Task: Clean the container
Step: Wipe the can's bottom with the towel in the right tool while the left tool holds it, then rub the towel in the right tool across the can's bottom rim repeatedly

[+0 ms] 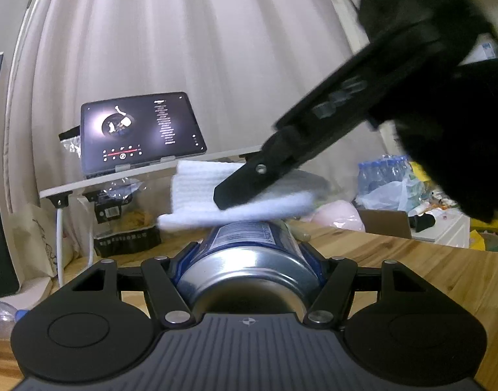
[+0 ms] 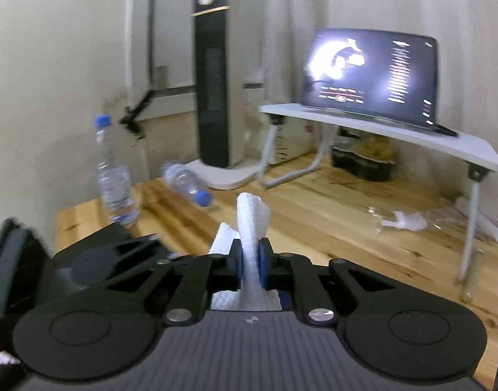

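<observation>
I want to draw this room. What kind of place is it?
Probably a room in someone's home, not a lab. A long pale curtain hangs behind a wooden table. A tablet plays music on a small folding desk, a tower heater stands nearby, and water bottles lie about.

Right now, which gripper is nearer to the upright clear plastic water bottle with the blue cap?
Left, probably. The left gripper shows at the right wrist view's lower left, just below the upright bottle. The right gripper, clamping the white cloth, sits further to the bottle's right.
</observation>
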The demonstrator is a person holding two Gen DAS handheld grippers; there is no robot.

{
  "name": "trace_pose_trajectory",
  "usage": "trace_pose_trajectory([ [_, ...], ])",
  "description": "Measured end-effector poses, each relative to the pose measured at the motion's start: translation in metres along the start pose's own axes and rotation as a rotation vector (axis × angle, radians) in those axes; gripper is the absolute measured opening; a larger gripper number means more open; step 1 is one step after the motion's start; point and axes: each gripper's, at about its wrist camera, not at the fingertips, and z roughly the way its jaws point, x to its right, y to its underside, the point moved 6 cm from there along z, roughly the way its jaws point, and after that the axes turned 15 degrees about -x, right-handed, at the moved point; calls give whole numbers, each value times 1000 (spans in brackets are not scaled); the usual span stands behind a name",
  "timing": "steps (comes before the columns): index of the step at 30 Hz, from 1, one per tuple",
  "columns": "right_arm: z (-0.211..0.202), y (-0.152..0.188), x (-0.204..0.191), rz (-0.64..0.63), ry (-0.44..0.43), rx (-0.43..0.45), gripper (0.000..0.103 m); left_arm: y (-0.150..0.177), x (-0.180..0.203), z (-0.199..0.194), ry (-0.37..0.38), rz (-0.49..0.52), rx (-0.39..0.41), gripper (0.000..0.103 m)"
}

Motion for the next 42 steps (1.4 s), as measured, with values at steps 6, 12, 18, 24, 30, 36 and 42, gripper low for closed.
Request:
trace_pose_trajectory([
  [6,-8,11,-41,-113,-44,-17,13,2,-14,2,22,-79,-10,67],
  [12,-3,9,-3,-51,79,-4,13,3,-15,0,21,-86,-2,67],
  [18,7,9,17,-40,155,3,13,2,-16,0,18,-88,0,67],
  [24,-6,19,-26,-98,20,21,13,2,-19,0,20,-104,-4,67],
  [30,-13,28,-45,-151,-25,4,13,3,-22,0,30,-120,-5,67],
  [36,5,26,7,-82,117,-1,13,3,-25,0,32,-138,-4,67],
  [42,13,21,15,-63,163,43,13,4,-27,2,35,-155,-16,67],
])
